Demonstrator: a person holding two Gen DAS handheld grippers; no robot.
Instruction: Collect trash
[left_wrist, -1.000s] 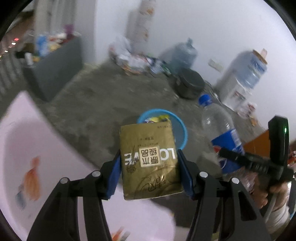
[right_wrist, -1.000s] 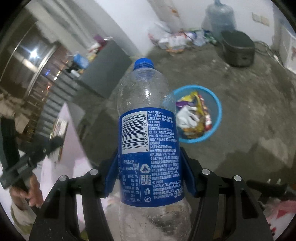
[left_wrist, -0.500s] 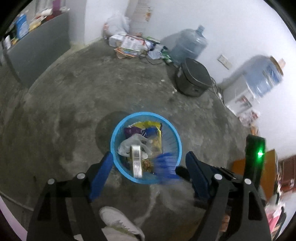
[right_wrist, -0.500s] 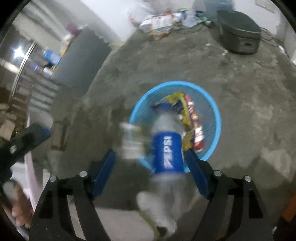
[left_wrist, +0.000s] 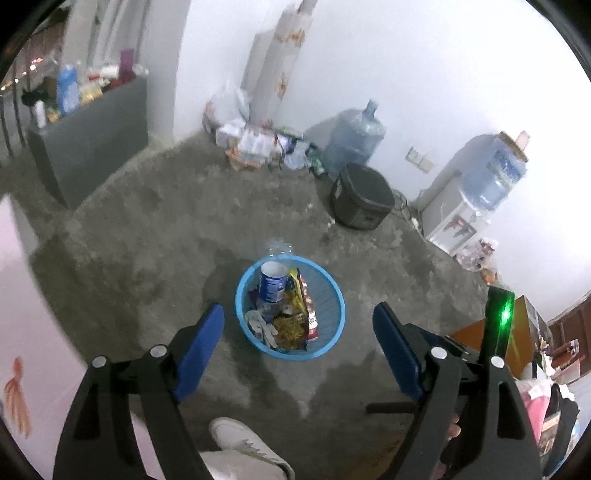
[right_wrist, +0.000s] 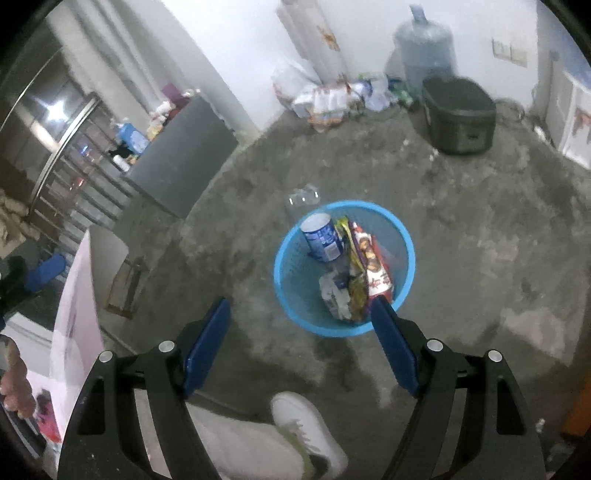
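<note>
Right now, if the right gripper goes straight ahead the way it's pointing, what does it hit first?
Probably the blue basket of trash: the open right gripper points just at its near rim, though depth is unclear and it could meet the concrete floor beside it.

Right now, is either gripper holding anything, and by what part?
Nothing is held. The left gripper and right gripper are both open and empty; the Pepsi bottle lies in the blue basket.

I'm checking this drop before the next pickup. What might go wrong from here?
The bottle stands neck-down in the blue basket, its clear base poking above the rim, so it may topple out or tip the basket. The snack wrappers also stand tall, leaving little room. The white shoe is close to the basket, so a step might knock it.
</note>
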